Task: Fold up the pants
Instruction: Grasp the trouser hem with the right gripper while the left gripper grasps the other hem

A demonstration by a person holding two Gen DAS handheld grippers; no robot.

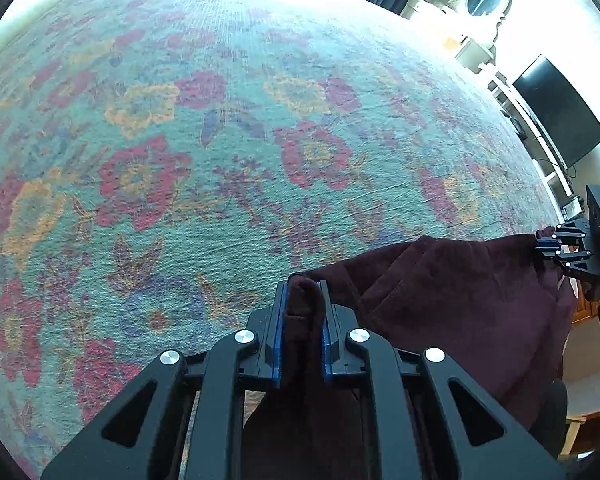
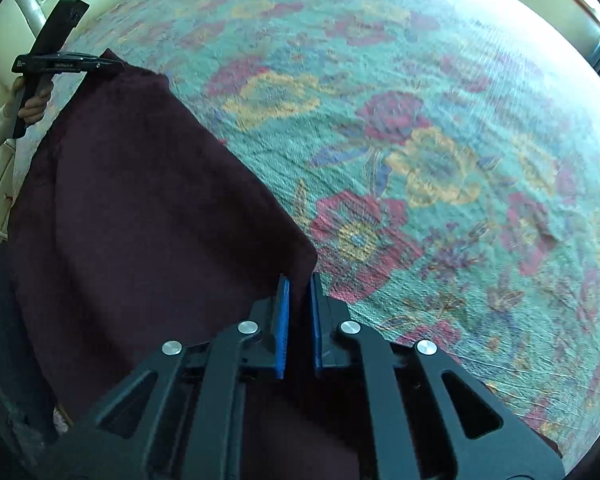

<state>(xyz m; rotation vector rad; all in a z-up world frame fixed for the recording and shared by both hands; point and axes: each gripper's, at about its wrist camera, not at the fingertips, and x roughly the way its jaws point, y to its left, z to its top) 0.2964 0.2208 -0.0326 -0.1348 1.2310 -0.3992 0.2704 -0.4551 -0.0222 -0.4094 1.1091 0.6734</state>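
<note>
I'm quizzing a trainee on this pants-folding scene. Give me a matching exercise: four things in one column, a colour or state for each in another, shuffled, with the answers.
1. pants
2. carpet
3. left gripper
4. television

A. floral, teal
B. dark, switched off
C. maroon, held up at two corners
D. shut on cloth

Pairs: 1-C, 2-A, 3-D, 4-B

Right hand-held gripper (image 2: 299, 280) pinches maroon pants (image 2: 140, 220) (other corner held too) above floral rug (image 2: 440, 160).
</note>
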